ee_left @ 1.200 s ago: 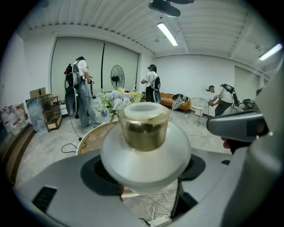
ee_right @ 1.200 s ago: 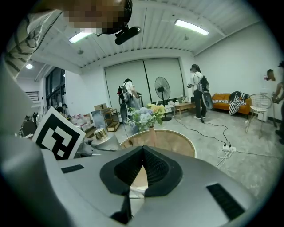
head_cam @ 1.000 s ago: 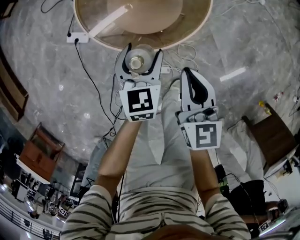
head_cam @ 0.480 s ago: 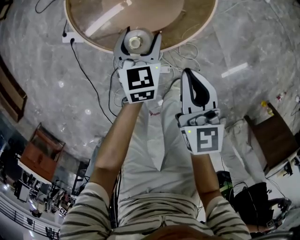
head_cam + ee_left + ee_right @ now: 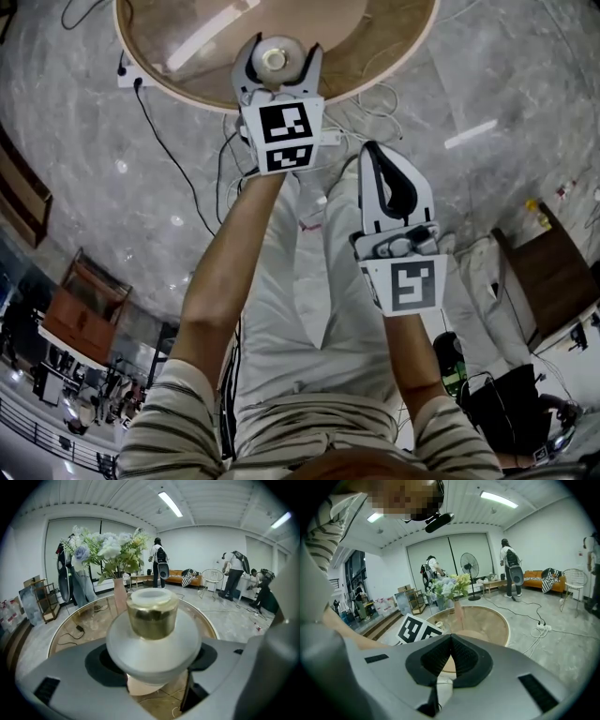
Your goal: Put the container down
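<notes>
The left gripper (image 5: 280,49), its wide-set jaws clamped on the container (image 5: 152,620), has moved from the near rim of the round surface (image 5: 384,52) to above it, so lowering looks next, while the right gripper (image 5: 373,150) waits short of that rim, jaws closed and empty.

The container (image 5: 153,641) looks frosted matt white below, glossy gold above.

Container (image 5: 152,620) underside out of sight
</notes>
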A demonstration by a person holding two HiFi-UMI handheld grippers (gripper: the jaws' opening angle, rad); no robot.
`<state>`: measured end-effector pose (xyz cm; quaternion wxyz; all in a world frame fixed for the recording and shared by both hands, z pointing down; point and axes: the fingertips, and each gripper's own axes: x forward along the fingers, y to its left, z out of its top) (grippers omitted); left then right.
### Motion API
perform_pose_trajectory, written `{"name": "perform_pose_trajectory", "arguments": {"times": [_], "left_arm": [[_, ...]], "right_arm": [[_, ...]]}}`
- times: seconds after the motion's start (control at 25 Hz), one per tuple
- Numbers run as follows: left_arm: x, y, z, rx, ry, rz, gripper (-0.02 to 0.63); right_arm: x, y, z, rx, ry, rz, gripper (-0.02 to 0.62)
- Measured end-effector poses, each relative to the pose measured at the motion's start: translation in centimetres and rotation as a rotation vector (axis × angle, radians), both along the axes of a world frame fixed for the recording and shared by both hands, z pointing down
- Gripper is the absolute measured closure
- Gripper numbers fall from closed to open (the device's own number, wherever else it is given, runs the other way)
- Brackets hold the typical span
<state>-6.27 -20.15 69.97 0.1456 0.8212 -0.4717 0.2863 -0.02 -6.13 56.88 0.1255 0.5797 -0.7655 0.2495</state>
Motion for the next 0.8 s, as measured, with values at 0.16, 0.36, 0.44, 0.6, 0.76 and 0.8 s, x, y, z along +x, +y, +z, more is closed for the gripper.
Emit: {"name": "perform_pose_trajectory", "arguments": {"times": [0.16, 0.36, 0.44, 0.6, 0.76, 0.8], "left_arm": [[0.2, -0.5, 1.5, -0.007, -0.013, 0.01, 0.273], [0.1, -1.0, 3.2, -0.016, -0.045, 0.035, 0.273], [0.0, -1.5, 3.5, -0.017, -0.052, 0.042, 0.273], [0.1, -1.7, 4.1, -0.031, -0.055, 0.045, 0.273], [-0.6, -2.0, 4.2, -0.036, -0.056, 0.019, 0.273], [-0.4, -1.9, 4.2, -0.036, -0.055, 0.02, 0.272]], "right_arm": [[0.1, 0.1, 0.4, -0.001, 0.003, 0.01, 0.588], [-0.2, 0.5, 0.8, -0.015, 0.012, 0.004, 0.588], [-0.4, 0.5, 1.2, -0.03, 0.008, 0.001, 0.588], [-0.4, 0.6, 1.1, -0.029, -0.007, 0.016, 0.588], [-0.6, 0.5, 1.1, -0.032, -0.014, 0.006, 0.588], [-0.5, 0.7, 1.1, -0.033, -0.014, 0.012, 0.588]]}}
